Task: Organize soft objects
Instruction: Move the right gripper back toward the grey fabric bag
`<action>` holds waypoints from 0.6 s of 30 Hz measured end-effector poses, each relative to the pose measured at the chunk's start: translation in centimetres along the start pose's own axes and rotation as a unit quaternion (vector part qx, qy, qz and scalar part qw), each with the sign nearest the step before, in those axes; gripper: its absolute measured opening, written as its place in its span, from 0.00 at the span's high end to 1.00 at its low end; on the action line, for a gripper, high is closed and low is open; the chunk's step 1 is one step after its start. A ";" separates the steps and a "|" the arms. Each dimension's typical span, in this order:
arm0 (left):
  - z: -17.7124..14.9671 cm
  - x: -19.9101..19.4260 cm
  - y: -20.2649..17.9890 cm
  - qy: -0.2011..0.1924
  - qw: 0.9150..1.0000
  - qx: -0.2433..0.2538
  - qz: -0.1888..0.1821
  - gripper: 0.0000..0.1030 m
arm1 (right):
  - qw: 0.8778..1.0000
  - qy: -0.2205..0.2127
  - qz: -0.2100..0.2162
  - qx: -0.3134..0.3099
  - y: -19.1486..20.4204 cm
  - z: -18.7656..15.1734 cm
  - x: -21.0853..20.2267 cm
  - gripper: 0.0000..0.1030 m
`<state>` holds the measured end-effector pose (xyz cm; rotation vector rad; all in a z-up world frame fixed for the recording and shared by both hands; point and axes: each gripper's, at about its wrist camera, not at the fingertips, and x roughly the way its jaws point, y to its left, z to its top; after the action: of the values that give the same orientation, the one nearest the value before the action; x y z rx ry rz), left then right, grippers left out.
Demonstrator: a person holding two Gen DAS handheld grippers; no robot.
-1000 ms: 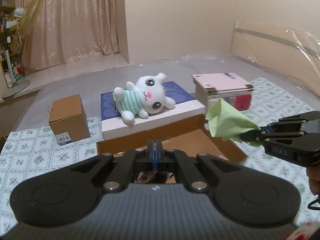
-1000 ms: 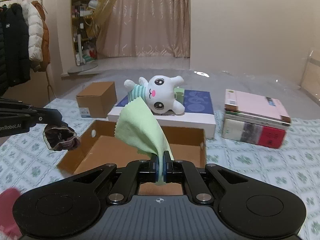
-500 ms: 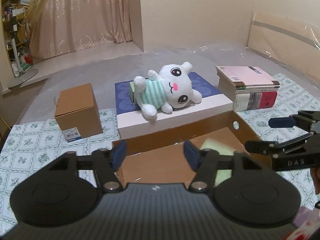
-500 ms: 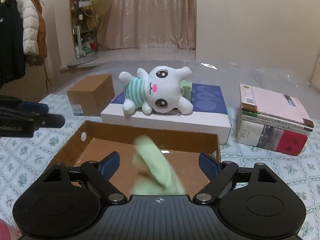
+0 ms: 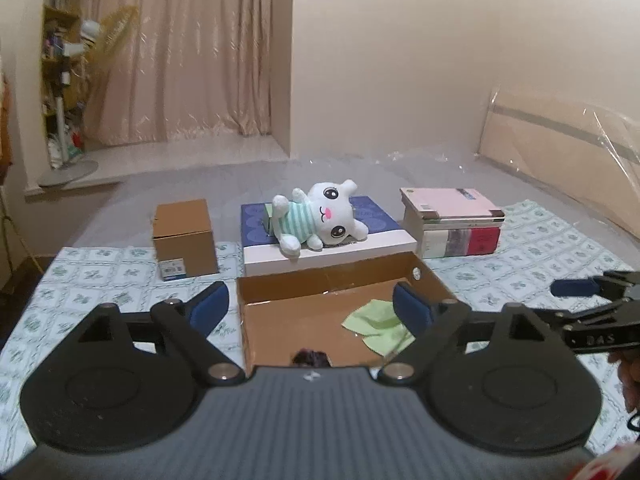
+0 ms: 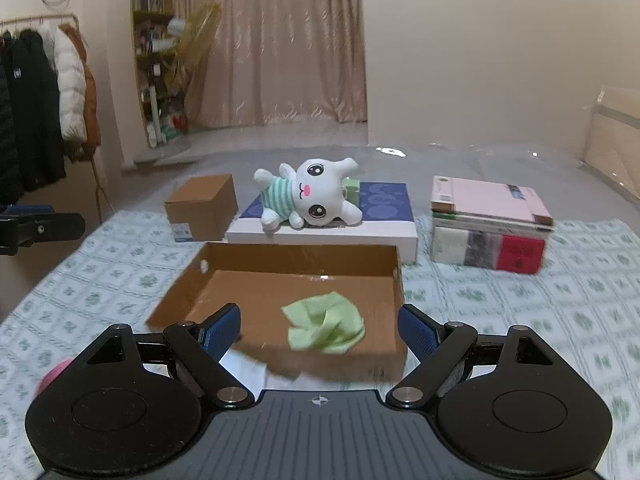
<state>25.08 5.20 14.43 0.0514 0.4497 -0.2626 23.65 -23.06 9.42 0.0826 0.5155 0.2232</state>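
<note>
Nearest, the left gripper (image 5: 310,306) and the right gripper (image 6: 319,326) are both seen spread wide, nothing held between the blue pads. Just beyond, a crumpled green cloth (image 6: 324,326) is noted lying inside the open cardboard box (image 6: 394,280), toward its right side. Further back, a white plush rabbit (image 6: 310,196) is found lying on a flat blue-topped box (image 6: 384,216). It is judged light, soft and compressible; a pinch across the striped torso is advised.

The right gripper (image 6: 320,326) is gaping wide above the cardboard tray (image 6: 256,256); the green cloth (image 6: 324,326) is lying crumpled inside, plush bunny (image 6: 312,194) at 12 o'clock.
</note>
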 end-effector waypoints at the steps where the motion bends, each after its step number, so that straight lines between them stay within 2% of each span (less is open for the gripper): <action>1: -0.5 -1.2 -0.4 -0.004 1.000 0.000 0.000 0.13 | 1.000 -0.004 0.001 0.002 0.4 -0.7 -1.3 0.17; 6: -3.9 -6.4 -2.1 -0.017 1.000 -0.008 0.006 0.08 | 1.000 -0.020 -0.005 0.009 2.3 -4.4 -6.7 0.17; 11: -7.8 -10.5 -2.6 -0.027 0.999 -0.042 0.010 0.07 | 1.000 -0.016 -0.003 0.007 4.1 -7.9 -9.3 0.17; 15: -10.5 -12.1 -2.6 -0.033 0.997 -0.040 0.053 0.05 | 1.000 0.003 -0.005 -0.004 5.3 -10.4 -9.4 0.17; 18: -12.2 -12.3 -2.1 -0.014 0.996 -0.041 0.075 0.05 | 1.000 0.015 -0.001 -0.009 6.1 -11.5 -8.9 0.17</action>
<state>8.72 7.44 8.81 0.0016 0.4251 -0.0972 9.28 -18.88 4.53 0.0617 0.5426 0.2279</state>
